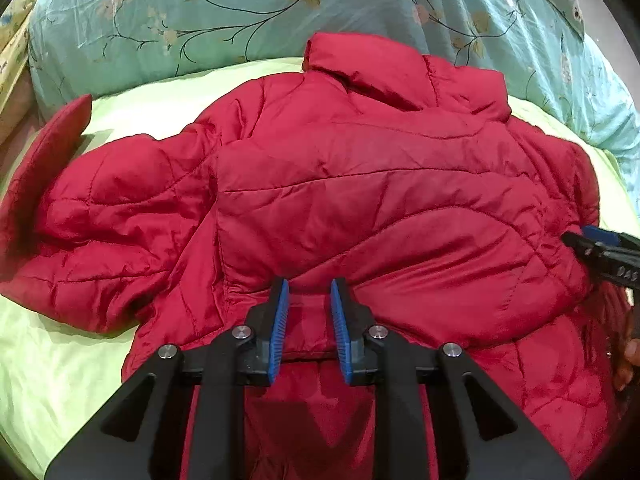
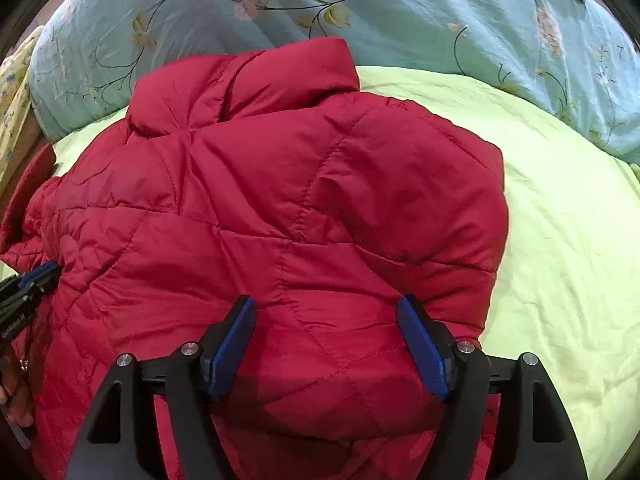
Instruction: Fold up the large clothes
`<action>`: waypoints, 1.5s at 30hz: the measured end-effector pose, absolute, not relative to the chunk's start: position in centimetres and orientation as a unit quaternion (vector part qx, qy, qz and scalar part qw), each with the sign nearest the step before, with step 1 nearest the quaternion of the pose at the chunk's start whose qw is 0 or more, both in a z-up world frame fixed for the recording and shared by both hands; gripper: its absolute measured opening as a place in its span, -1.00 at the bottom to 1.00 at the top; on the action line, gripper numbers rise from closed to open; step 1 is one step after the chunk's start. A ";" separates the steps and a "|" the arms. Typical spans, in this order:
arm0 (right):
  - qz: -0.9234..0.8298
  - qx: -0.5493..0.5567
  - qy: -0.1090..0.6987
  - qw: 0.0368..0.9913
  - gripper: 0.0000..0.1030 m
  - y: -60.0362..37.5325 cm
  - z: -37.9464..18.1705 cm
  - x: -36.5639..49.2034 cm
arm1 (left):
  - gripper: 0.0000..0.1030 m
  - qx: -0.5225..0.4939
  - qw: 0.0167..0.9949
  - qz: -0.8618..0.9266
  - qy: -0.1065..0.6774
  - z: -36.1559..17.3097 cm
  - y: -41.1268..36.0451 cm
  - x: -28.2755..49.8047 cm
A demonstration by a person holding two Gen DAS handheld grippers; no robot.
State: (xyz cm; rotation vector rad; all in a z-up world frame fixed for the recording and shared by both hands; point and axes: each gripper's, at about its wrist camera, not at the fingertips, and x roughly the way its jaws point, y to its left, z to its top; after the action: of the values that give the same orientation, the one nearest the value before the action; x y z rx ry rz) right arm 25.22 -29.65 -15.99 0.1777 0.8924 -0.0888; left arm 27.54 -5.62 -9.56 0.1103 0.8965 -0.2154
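Observation:
A red quilted jacket (image 1: 340,184) lies back up on a light green sheet (image 1: 48,360), collar (image 1: 360,68) pointing away and one sleeve (image 1: 100,208) spread out to the left. My left gripper (image 1: 310,284) is at the near hem, its blue pads narrowly apart and pinching a fold of the jacket, with creases fanning out from the tips. In the right wrist view the jacket (image 2: 300,184) fills the middle, its right side folded in. My right gripper (image 2: 326,302) stands wide open over the near edge, puffy fabric bulging between its fingers. Each gripper shows at the other view's edge, right gripper (image 1: 592,244) and left gripper (image 2: 36,276).
A teal floral quilt (image 1: 240,8) is bunched along the far side of the bed. A yellow patterned pillow (image 1: 16,20) sits at the far left. Green sheet (image 2: 560,260) stretches to the right of the jacket. A person's hand (image 2: 14,396) holds the left gripper.

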 end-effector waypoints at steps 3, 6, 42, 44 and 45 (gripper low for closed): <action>-0.056 0.083 0.413 0.905 0.46 -29.6 -14.9 24.4 | -0.60 0.057 0.896 -0.100 0.430 -9.8 -6.0 27.6; -0.059 0.088 0.420 0.901 0.51 -30.1 -15.2 24.6 | -0.60 0.062 0.896 -0.096 0.429 -9.9 -6.3 27.6; -0.001 0.041 0.403 0.914 0.70 -22.7 -11.9 17.9 | 0.39 0.093 0.923 0.050 0.371 -3.4 4.0 25.2; 0.008 0.035 0.402 0.915 0.70 -22.0 -11.9 17.5 | 0.39 0.093 0.923 0.055 0.370 -3.3 4.6 25.5; 0.013 0.033 0.401 0.915 0.70 -21.7 -11.8 17.4 | 0.39 0.093 0.923 0.057 0.369 -3.2 4.8 25.7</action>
State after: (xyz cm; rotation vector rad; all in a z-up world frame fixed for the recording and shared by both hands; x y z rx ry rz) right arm 17.40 -21.71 -11.81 0.0680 0.8251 0.0267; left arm 25.65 4.83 -3.19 0.1915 0.7568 0.1175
